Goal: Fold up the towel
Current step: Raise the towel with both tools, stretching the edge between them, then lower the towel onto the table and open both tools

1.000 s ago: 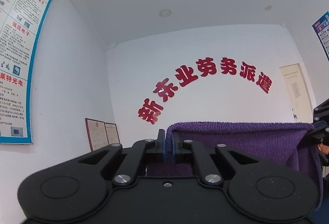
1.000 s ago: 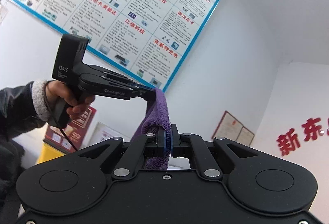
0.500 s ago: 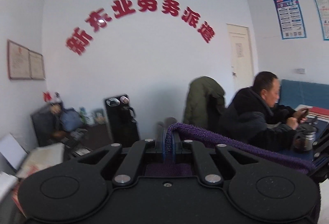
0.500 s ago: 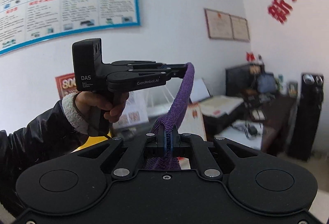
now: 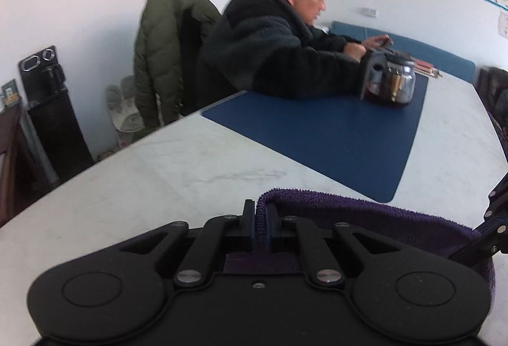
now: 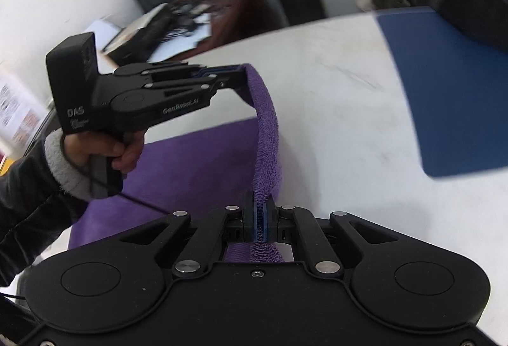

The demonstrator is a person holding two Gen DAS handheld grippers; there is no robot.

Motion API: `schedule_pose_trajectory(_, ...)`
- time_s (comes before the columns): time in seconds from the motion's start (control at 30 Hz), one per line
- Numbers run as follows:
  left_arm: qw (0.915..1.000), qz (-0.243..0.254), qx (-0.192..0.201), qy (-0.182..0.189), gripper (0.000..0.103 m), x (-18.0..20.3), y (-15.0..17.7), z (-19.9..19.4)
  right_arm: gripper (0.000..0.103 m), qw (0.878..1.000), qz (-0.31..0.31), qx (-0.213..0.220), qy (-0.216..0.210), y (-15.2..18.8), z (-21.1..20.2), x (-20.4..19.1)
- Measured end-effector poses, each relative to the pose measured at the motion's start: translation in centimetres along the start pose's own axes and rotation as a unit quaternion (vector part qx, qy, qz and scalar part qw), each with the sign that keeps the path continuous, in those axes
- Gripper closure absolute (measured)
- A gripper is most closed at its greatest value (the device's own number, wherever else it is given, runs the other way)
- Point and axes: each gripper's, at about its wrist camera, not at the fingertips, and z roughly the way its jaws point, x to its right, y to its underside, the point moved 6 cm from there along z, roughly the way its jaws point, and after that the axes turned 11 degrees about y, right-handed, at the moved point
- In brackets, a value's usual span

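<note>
Gripping the purple towel at two points along one hemmed edge: left claw clamped tight on one corner, right claw clamped tight on the other, hem stretched as a band between them. Seen from the right wrist, left claw held by a hand in a dark sleeve with a grey fleece cuff, towel edge running from its tips down to the right claw's blue pads. Rest of the cloth hanging below and spreading flat on the white bench, near its closer edge. Seen from the left wrist, towel arching rightward over the white bench, just short of a blue mat. On the mat, well apart from the towel, a glass teapot; behind it, a seated person in a dark coat, and a green jacket draped over a chair.
</note>
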Motion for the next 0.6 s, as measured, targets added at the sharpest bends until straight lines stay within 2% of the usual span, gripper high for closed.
schedule_pose_trajectory(0.2,0.9986,0.042,-0.032,-0.004,0.097,0.8,-1.0,3.9,0.099,0.999,0.015,0.008,0.039,0.8,1.8,1.7)
schedule_pose_trajectory(0.4,0.9968,0.059,-0.055,-0.006,0.097,1.0,-0.9,6.6,0.096,0.996,0.001,0.015,0.084,1.1,3.4,1.6)
schedule_pose_trajectory(0.6,0.9918,0.079,-0.098,-0.024,0.096,1.5,-0.3,9.2,0.096,0.993,-0.011,0.026,0.112,1.6,4.7,1.7)
